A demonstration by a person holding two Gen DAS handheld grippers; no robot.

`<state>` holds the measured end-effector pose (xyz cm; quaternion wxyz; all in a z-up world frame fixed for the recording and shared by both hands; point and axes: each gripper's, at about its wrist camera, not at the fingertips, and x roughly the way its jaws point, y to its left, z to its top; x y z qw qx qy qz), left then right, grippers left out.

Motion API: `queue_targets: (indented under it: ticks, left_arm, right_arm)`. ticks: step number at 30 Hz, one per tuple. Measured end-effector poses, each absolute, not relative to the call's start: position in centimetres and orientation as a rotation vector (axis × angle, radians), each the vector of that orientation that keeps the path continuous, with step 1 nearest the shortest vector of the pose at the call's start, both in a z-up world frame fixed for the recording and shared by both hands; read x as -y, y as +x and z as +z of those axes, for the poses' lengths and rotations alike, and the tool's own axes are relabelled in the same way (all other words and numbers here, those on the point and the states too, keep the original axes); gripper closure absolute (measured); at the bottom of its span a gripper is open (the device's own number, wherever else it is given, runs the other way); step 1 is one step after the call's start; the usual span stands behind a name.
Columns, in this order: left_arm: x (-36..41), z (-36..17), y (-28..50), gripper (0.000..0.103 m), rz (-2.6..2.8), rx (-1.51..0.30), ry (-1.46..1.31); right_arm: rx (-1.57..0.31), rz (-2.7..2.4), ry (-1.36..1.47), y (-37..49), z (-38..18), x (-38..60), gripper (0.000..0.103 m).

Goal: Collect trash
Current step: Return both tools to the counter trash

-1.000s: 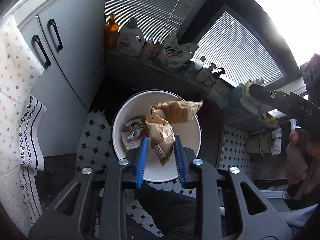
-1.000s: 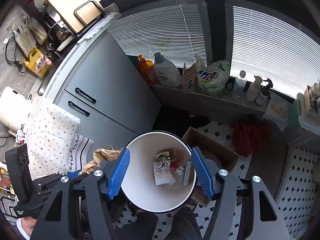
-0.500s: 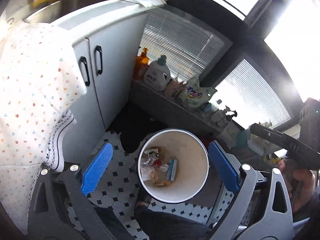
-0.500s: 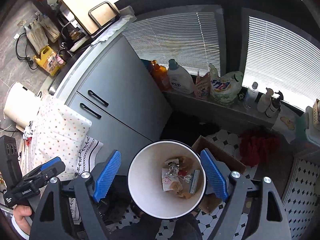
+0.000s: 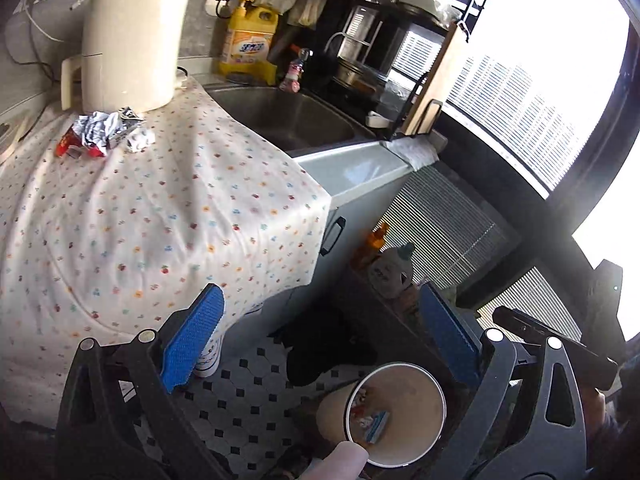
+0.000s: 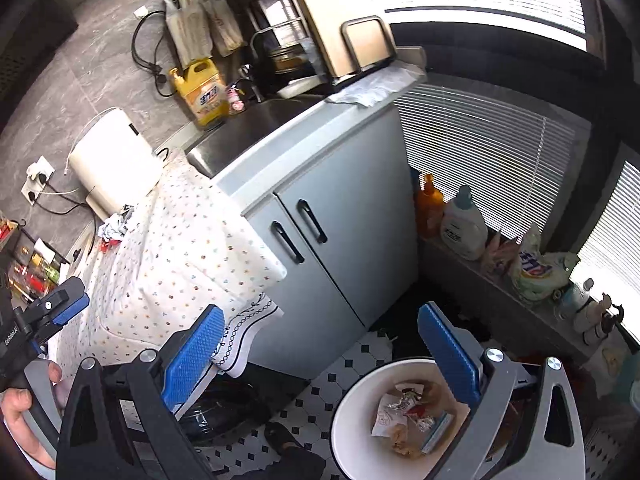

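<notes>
Left tongs [image 5: 320, 344] gape wide, blue pads spread, nothing between them — they hang out past the edge of the surface [image 5: 168, 216], which wears a spotted cloth. Up on that cloth, right beside the white kettle [image 5: 132, 40], sits a heap of crumpled wrappers [image 5: 102, 134], silver and red. Down on the tiled floor [image 5: 248, 392] stands the white bin [image 5: 434, 392], scraps already lying in its bottom. Right tongs [image 6: 320, 356] are released too, empty, with the bin [image 6: 352, 408] below their right-hand pad and the grey cabinet [image 6: 340, 220] straight ahead. From this side the wrappers [image 6: 114, 228] show small, next to the kettle [image 6: 116, 164].
</notes>
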<state>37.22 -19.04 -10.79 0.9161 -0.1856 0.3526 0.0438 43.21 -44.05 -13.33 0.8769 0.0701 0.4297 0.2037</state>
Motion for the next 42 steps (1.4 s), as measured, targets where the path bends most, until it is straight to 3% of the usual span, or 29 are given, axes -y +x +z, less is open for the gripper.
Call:
queue_targets:
  ticks: [20,33,42]
  left_arm:
    - [6.2,-6.1,27.6,0.006,0.481,-0.57,-0.471]
    - [-3.7,-4.9,32.1,0.006,0.479,-0.482,-0.516]
    - [-10.7,-7.2,35.4,0.006,0.399,-0.5,-0.532]
  right_arm:
    - [-0.723,0.675,-0.081,42.6,-8.6,24.2,0.008]
    - [-0.692,0.617,-0.088,46.4,-7.3,15.8,0.008]
    - [-0.76,0.684,-0.082,48.6,-9.0,7.9,0.008]
